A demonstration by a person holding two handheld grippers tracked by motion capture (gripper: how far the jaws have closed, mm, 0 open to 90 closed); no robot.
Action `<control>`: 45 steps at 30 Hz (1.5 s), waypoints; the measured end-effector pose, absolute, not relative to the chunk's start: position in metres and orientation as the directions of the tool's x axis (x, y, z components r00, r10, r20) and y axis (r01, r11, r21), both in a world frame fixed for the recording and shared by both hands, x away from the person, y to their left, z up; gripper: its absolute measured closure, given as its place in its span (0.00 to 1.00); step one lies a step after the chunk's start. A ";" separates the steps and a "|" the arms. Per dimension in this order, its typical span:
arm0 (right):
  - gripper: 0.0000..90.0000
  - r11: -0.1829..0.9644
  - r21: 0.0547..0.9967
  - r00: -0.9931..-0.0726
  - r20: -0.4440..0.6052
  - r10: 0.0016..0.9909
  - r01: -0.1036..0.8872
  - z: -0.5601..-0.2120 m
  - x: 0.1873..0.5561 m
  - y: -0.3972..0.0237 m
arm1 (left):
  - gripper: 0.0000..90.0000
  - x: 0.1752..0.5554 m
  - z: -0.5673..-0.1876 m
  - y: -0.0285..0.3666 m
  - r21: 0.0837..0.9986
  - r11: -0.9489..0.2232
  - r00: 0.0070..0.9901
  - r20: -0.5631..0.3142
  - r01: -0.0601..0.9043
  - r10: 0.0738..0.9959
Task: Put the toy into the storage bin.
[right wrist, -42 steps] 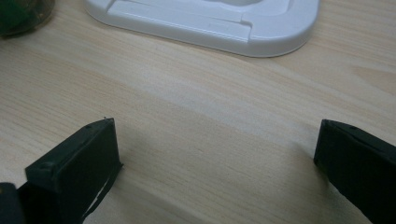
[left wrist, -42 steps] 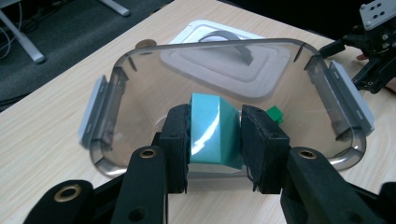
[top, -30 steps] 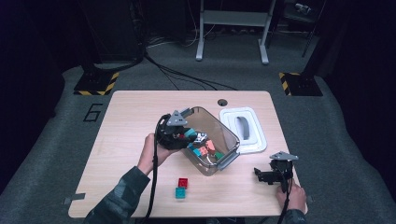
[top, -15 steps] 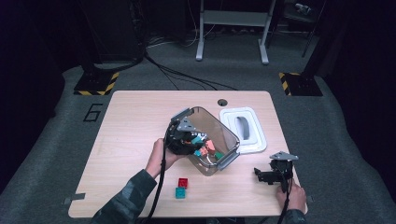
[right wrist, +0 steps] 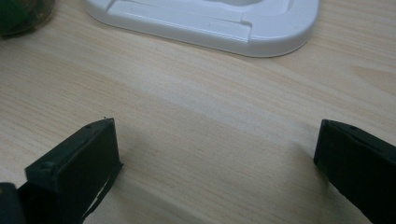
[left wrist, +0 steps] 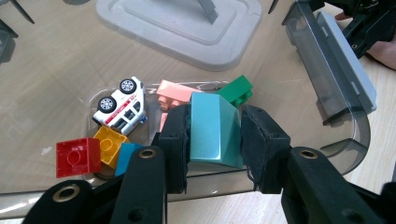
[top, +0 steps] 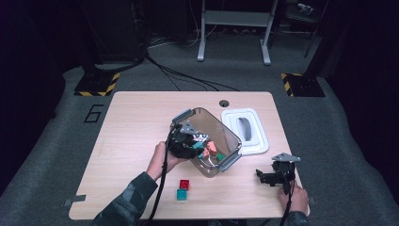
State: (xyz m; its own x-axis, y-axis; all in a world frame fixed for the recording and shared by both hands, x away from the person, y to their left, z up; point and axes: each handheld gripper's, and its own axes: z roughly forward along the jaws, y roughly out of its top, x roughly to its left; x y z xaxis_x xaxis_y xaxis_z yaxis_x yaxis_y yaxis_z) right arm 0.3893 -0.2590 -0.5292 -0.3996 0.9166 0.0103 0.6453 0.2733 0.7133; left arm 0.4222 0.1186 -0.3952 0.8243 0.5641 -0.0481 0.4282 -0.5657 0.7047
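1. Teal and red blocks lie nearest the person on the wooden table (top: 131, 136): a teal block on the table (top: 181, 194) with a red block on the table (top: 185, 184) just beyond it, touching or almost so.
2. At the near right, the right gripper (top: 272, 177) rests low over bare wood, held by the right hand (top: 295, 197); in the right gripper view its two black jaws stand wide apart with nothing between them.
3. Near the middle, the left hand (top: 160, 157) holds the left gripper (left wrist: 215, 135) over the near wall of a clear plastic bin (top: 226, 136). Its jaws are clamped on a teal sloped block (left wrist: 214, 128), one pad on each side.
4. Inside the bin, past the held block, lie a pink block (left wrist: 170, 93), a green block (left wrist: 236, 90), a white toy car (left wrist: 120, 106), a yellow block (left wrist: 108, 144), a red block (left wrist: 77, 156) and a blue block (left wrist: 127, 154).
5. Beyond the bin to the right, the white lid (top: 247, 130) lies flat on the table, just beside the bin.
6. Farthest off, a round hole (top: 224, 103) sits by the table's far edge.
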 end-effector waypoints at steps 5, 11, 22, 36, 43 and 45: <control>0.00 0.273 0.713 -0.400 0.011 0.916 0.646 -0.529 0.389 -0.259 | 0.58 0.422 -0.395 0.121 0.704 -0.557 0.811 -0.047 0.441 0.583; 0.00 0.273 0.713 -0.400 0.011 0.917 0.646 -0.529 0.389 -0.259 | 0.37 0.411 -0.383 0.132 0.732 -0.546 0.797 0.007 0.408 0.604; 0.00 0.273 0.713 -0.400 0.010 0.917 0.645 -0.529 0.389 -0.259 | 0.17 0.387 -0.381 0.168 0.760 -0.510 0.747 0.048 0.403 0.663; 0.00 0.273 0.713 -0.400 0.010 0.917 0.645 -0.529 0.389 -0.259 | 0.04 0.364 -0.418 0.192 0.742 -0.485 0.698 0.032 0.463 0.715; 0.00 0.275 0.713 -0.400 0.008 0.917 0.645 -0.529 0.389 -0.259 | 0.00 0.355 -0.458 0.184 0.680 -0.509 0.703 -0.014 0.528 0.711; 0.00 0.273 0.713 -0.399 0.011 0.917 0.646 -0.529 0.389 -0.259 | 0.00 0.353 -0.468 0.180 0.669 -0.509 0.708 -0.036 0.541 0.706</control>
